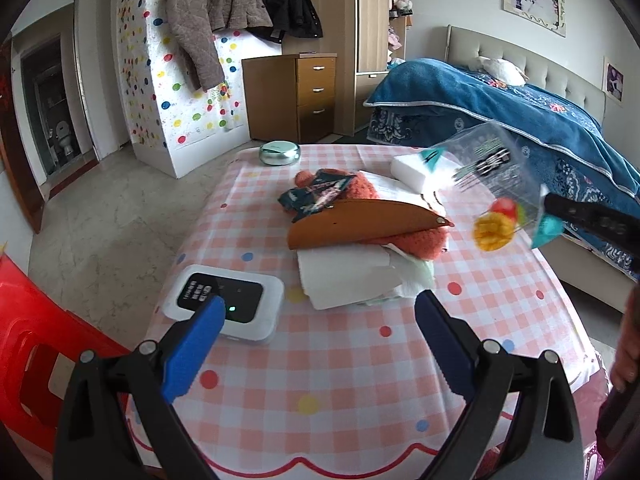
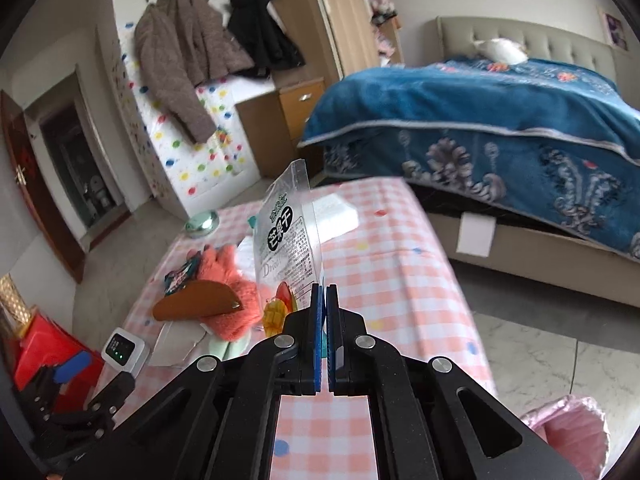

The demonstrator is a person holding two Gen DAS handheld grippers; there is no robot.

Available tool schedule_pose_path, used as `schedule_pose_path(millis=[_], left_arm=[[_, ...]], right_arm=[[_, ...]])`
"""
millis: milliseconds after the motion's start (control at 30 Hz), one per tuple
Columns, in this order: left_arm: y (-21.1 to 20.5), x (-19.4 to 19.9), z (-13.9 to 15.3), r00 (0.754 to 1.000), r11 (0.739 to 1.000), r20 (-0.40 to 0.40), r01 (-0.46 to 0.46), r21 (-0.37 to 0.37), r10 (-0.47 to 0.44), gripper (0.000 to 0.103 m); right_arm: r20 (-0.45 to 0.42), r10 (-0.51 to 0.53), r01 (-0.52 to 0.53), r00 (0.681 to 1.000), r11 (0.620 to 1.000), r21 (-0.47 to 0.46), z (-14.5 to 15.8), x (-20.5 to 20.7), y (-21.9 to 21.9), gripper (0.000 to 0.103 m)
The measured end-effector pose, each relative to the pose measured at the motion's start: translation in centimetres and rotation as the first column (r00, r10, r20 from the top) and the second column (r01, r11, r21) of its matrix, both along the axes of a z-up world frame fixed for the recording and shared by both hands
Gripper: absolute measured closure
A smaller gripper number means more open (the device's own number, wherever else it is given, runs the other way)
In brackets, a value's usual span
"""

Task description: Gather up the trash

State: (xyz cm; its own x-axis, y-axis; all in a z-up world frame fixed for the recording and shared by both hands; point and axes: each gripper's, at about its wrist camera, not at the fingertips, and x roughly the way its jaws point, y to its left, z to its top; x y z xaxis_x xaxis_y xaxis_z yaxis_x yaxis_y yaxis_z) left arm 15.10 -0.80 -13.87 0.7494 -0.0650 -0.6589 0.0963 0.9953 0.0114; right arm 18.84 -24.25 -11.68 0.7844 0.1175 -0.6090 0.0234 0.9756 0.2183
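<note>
A clear dried-mango snack bag (image 2: pixel 286 236) with black print and a mango picture hangs above the pink checked table (image 2: pixel 384 280), and my right gripper (image 2: pixel 323 292) is shut on its lower edge. In the left wrist view the same bag (image 1: pixel 492 172) floats at the right, held by the right gripper (image 1: pixel 550 202). My left gripper (image 1: pixel 320 302) stands open low over the table's near side, with nothing between its blue fingers (image 1: pixel 192 352). A dark crumpled snack wrapper (image 1: pixel 316 194) lies on the pile mid-table, and crumpled white paper (image 1: pixel 344 276) lies just ahead of the left gripper.
An orange knitted glove (image 1: pixel 424 240) and a brown leather case (image 1: pixel 360 226) sit in the pile. A white device (image 1: pixel 228 300), a white foam block (image 1: pixel 416 168) and a green round tin (image 1: pixel 279 153) are on the table. A red stool (image 1: pixel 36 344) stands left, a bed (image 1: pixel 500 116) right, a pink bag (image 2: pixel 568 432) near right.
</note>
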Motion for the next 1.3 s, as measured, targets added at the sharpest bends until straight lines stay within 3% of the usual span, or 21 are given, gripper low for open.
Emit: schedule_pose_path(millis=[200, 433, 533, 800, 1300], left_arm=[[1.5, -0.3, 0.0, 1.000, 1.000, 0.001, -0.028, -0.006, 0.028, 0.010], [2.4, -1.3, 0.4, 0.999, 0.999, 0.015, -0.042, -0.022, 0.042, 0.010], [2.4, -1.8, 0.8, 0.999, 0.999, 0.025, -0.042, -0.018, 0.042, 0.010], [0.3, 0.4, 0.3, 0.999, 0.999, -0.018, -0.028, -0.017, 0.027, 0.010], [-4.7, 11.1, -1.9, 0.983, 0.989, -0.115, -0.136, 0.053, 0.141, 0.010]], right_arm=[[-0.025, 0.082, -0.082, 0.996, 0.997, 0.000, 0.1, 0.4, 1.9, 0.102], [-0.028, 0.231, -0.227, 0.973, 0.969, 0.092, 1.0, -3.5, 3.5, 0.102], [-0.040, 0.253, -0.250, 0.967, 0.966, 0.062, 0.9, -5.0, 4.6, 0.102], [-0.001, 0.089, -0.089, 0.996, 0.996, 0.010, 1.5, -7.4, 2.6, 0.102], [-0.013, 0.029, -0.028, 0.999, 0.998, 0.058, 0.0, -4.9, -2.2, 0.102]])
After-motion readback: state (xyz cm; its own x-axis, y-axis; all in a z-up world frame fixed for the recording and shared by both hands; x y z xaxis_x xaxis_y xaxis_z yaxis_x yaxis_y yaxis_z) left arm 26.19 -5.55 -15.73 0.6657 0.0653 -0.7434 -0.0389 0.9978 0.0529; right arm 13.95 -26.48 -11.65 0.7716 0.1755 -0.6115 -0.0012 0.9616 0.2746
